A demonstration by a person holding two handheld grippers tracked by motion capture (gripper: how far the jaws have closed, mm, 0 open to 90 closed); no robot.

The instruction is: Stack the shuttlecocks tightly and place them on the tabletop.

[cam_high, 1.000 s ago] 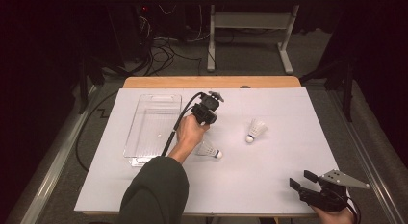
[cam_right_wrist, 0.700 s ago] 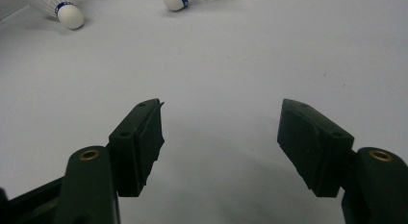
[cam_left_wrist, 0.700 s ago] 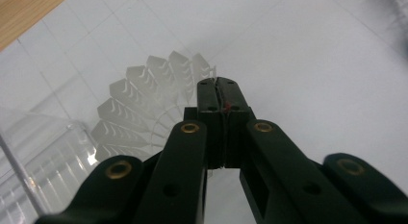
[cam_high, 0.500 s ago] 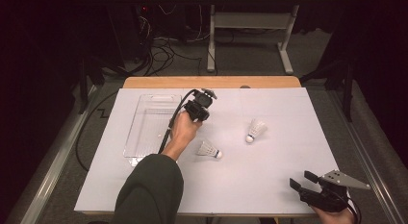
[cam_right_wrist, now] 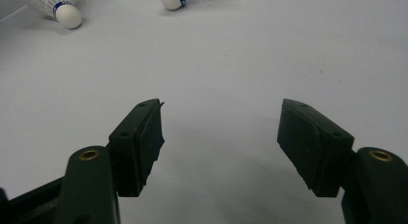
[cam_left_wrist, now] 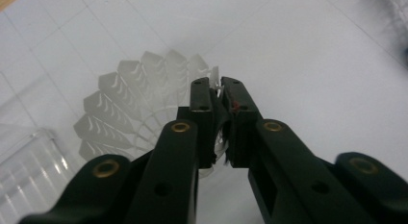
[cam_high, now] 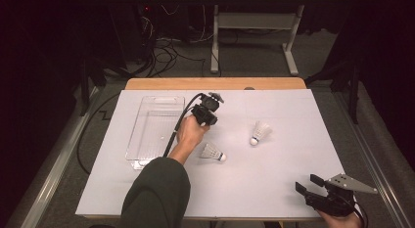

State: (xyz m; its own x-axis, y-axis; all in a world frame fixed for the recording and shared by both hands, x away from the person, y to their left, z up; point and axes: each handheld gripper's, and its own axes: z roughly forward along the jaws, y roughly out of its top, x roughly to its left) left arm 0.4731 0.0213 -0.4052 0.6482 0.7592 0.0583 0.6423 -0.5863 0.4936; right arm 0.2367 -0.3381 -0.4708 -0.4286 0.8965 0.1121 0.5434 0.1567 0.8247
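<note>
Left hand-held gripper (cam_left_wrist: 217,89) shifted left, pinching white feathered shuttlecock (cam_left_wrist: 130,106).

- The counter (cam_high: 274,189) has a white top, with a strip of bare wood (cam_high: 215,84) along its far edge.
- A clear plastic tray (cam_high: 155,130) lies on the left half, its long side running near to far.
- One shuttlecock (cam_high: 213,152) lies on its side near the middle.
- A second shuttlecock (cam_high: 260,131) lies farther off to the right, well apart from the tray.

Clear glossy plastic tray (cam_high: 147,140); matt white table cover (cam_high: 274,189).
</note>
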